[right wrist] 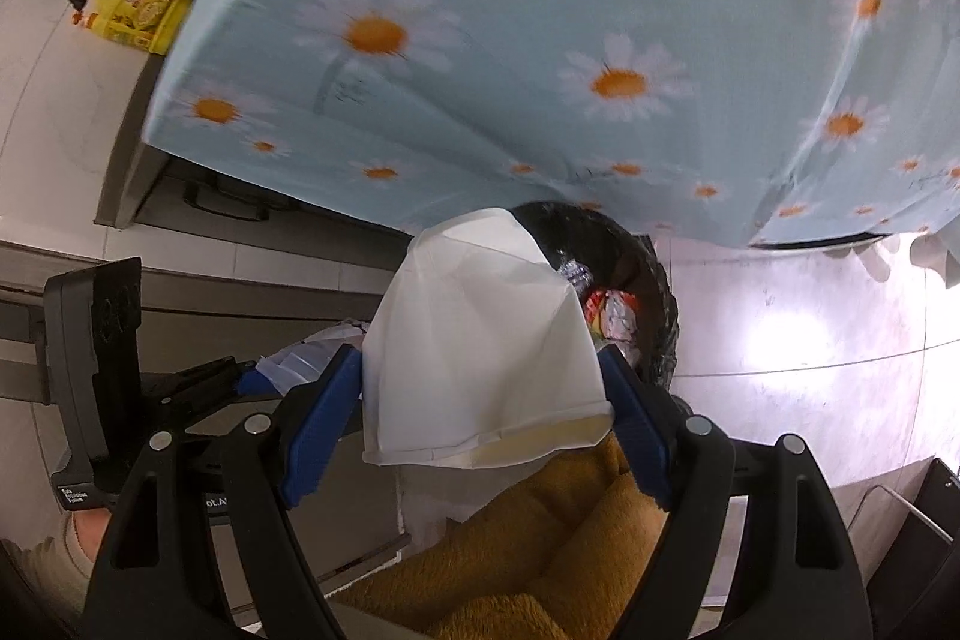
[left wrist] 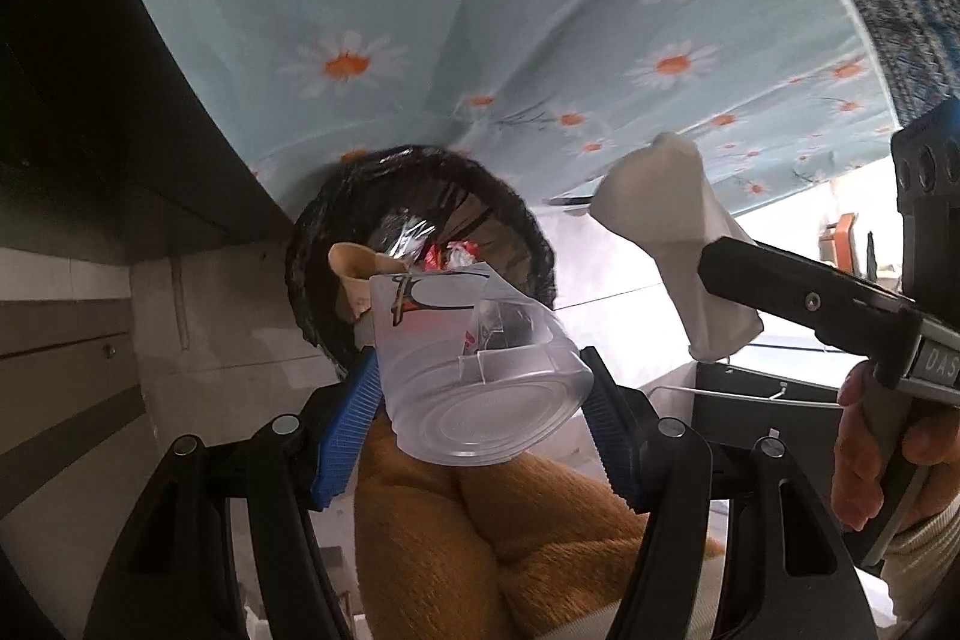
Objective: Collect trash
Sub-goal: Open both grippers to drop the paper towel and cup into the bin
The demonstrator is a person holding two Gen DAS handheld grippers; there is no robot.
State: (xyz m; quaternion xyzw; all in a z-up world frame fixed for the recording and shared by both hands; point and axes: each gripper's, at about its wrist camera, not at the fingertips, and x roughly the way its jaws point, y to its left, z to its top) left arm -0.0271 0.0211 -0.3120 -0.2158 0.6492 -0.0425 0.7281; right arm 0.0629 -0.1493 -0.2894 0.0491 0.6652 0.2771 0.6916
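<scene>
My left gripper [left wrist: 480,394] is shut on a clear plastic cup [left wrist: 474,370] that lies on its side between the blue pads, its base toward the camera. Just beyond it stands a round bin with a black liner [left wrist: 324,244], wrappers and a beige piece inside. My right gripper [right wrist: 483,400] is shut on a crumpled white paper cup [right wrist: 480,340], held above the near rim of the same bin [right wrist: 660,292]. In the left wrist view the right gripper [left wrist: 720,268] shows at the right with the paper cup [left wrist: 666,220] in its fingers.
A table draped in a light blue daisy cloth [left wrist: 480,10] hangs right behind the bin. Orange-brown fabric [right wrist: 540,550] lies below both grippers. A yellow bottle [right wrist: 135,13] stands on the floor at far left. White tiled floor [right wrist: 780,340] stretches to the right.
</scene>
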